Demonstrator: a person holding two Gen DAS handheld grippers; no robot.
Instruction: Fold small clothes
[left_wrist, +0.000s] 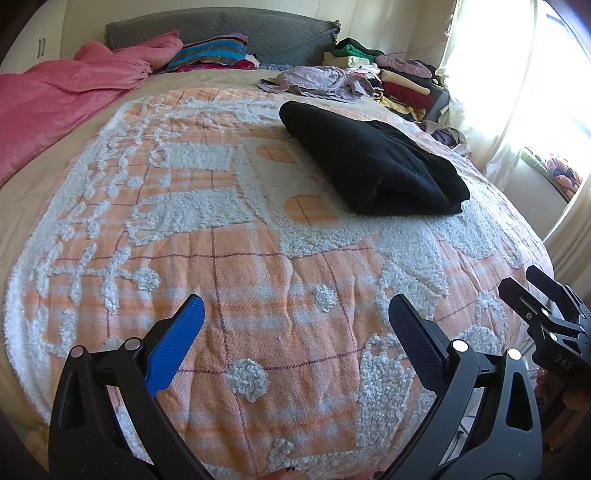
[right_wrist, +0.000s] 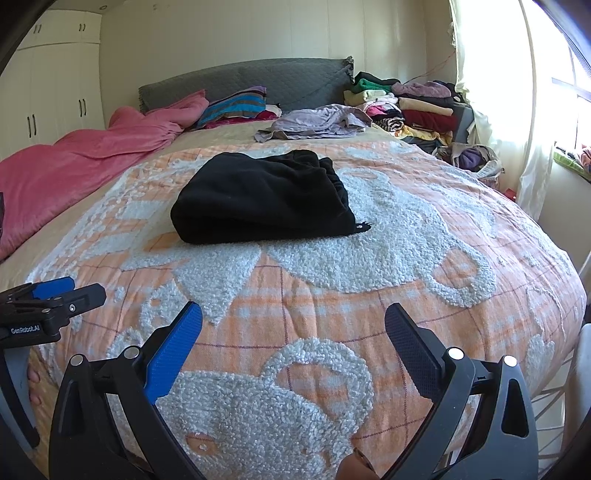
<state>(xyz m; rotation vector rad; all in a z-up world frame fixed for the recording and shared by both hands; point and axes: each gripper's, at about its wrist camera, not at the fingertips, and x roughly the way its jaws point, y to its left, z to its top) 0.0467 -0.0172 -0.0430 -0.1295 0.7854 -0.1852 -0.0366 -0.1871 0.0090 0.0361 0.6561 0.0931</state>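
Note:
A black garment (left_wrist: 373, 162) (right_wrist: 264, 197) lies folded into a thick rectangle on the orange and white tufted blanket (left_wrist: 240, 266) (right_wrist: 369, 288). My left gripper (left_wrist: 295, 314) hovers open over the blanket's near part, well short of the garment, nothing between its fingers. My right gripper (right_wrist: 293, 321) is open too, near the bed's front edge, empty. Each gripper shows at the side of the other's view: the right one (left_wrist: 543, 310) at the far right, the left one (right_wrist: 51, 299) at the far left.
A crumpled lilac garment (left_wrist: 317, 83) (right_wrist: 321, 122) lies beyond the black one. Stacks of folded clothes (left_wrist: 399, 74) (right_wrist: 413, 107) sit at the back right by the grey headboard (right_wrist: 240, 81). A pink duvet (left_wrist: 62, 99) (right_wrist: 85, 158) covers the left side. A curtained window (right_wrist: 546, 92) is on the right.

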